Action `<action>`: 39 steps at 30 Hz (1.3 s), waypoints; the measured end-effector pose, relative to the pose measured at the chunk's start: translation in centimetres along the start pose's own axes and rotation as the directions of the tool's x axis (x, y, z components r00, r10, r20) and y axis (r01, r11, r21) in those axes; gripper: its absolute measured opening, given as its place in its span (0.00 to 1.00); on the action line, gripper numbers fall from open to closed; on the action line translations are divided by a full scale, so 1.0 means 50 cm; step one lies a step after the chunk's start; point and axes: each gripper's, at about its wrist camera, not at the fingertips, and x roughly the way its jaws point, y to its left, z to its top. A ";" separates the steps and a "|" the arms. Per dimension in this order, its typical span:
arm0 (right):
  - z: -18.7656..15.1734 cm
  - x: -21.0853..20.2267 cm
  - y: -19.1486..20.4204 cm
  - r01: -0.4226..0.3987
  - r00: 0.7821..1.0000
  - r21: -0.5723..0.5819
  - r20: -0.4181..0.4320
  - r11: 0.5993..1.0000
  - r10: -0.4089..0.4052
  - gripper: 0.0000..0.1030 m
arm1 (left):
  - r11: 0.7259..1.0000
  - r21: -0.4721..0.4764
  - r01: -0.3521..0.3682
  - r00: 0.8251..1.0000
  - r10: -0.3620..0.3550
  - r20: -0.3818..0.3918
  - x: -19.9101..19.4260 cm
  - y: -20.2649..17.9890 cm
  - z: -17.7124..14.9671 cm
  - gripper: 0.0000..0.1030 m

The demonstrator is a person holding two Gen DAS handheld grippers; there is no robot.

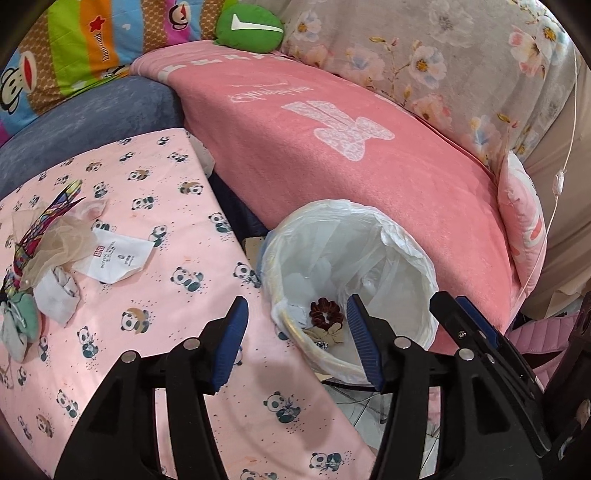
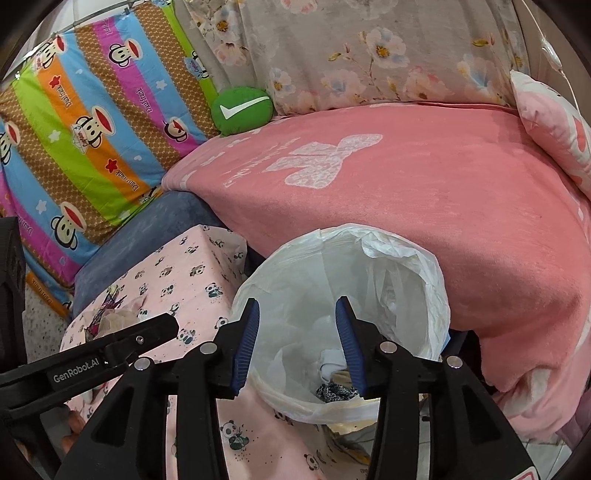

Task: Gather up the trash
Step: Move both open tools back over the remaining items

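Observation:
A bin lined with a white plastic bag [image 1: 406, 236] [image 2: 424, 269] stands between the panda-print table [image 1: 166, 184] and the pink sofa. Inside lie a dark red scrunchie [image 1: 325, 312], a beige bow scrunchie [image 1: 328, 332] and a dark patterned one [image 2: 336, 391]. On the table's left lies a trash pile: a white receipt [image 1: 114, 258], sheer beige fabric [image 1: 62, 240], a colourful wrapper [image 1: 48, 218], crumpled tissue [image 1: 55, 295]. My left gripper [image 1: 295, 347] is open and empty over the table edge by the bin. My right gripper [image 2: 295, 350] is open and empty above the bin; it also shows in the left wrist view [image 1: 476, 332].
A pink blanket [image 1: 351, 147] covers the sofa seat behind the bin. A green round cushion [image 1: 247, 27], a striped monkey-print pillow [image 2: 92, 129] and a floral cover [image 2: 369, 48] lie at the back. A blue cushion [image 1: 85, 122] sits behind the table.

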 end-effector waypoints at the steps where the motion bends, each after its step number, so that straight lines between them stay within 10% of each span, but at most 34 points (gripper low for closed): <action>1: -0.001 -0.002 0.007 -0.002 1.000 -0.006 0.000 1.000 0.002 0.45 | 1.000 -0.005 -0.003 1.000 0.003 0.002 -0.004 0.006 -0.002 0.51; 22: -0.047 -0.016 0.186 -0.096 0.995 -0.150 -0.044 0.984 0.090 0.52 | 0.977 -0.180 -0.118 0.990 0.129 0.051 -0.102 0.208 -0.055 0.58; 39: -0.105 0.017 0.361 -0.199 0.976 -0.273 -0.138 0.941 0.167 0.53 | 0.888 -0.378 -0.262 0.961 0.278 -0.012 -0.143 0.459 -0.123 0.69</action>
